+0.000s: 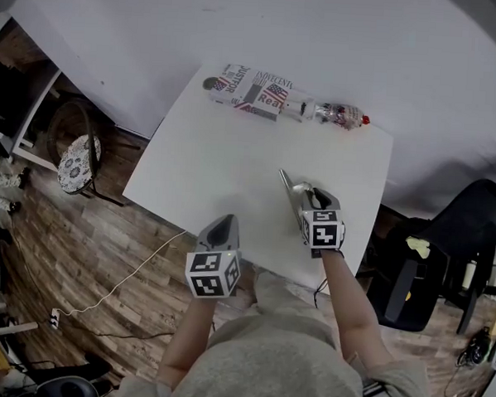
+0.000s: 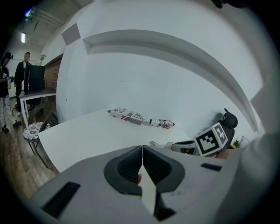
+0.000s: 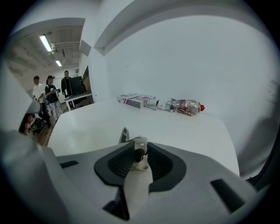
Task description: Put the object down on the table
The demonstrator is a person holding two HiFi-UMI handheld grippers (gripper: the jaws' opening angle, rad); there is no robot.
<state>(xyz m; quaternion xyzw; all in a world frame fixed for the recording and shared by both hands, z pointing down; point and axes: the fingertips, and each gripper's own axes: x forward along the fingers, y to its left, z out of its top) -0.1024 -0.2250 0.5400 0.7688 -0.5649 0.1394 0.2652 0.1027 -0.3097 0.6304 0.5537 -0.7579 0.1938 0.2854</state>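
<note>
Centre-right, the right gripper point(image 1: 304, 196) pinches a slim silvery metal tool point(image 1: 287, 184) over the white table point(image 1: 209, 150) — lowering, then release, seems next — while the left gripper point(image 1: 222, 223) is closed, empty.

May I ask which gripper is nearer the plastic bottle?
Right: the right gripper, holding a metal tool, is over the table short of the bottle; the left gripper is at the near edge.

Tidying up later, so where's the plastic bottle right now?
Head view: the bottle lies on its side along the table's far edge, just right of the flag-printed box.
</note>
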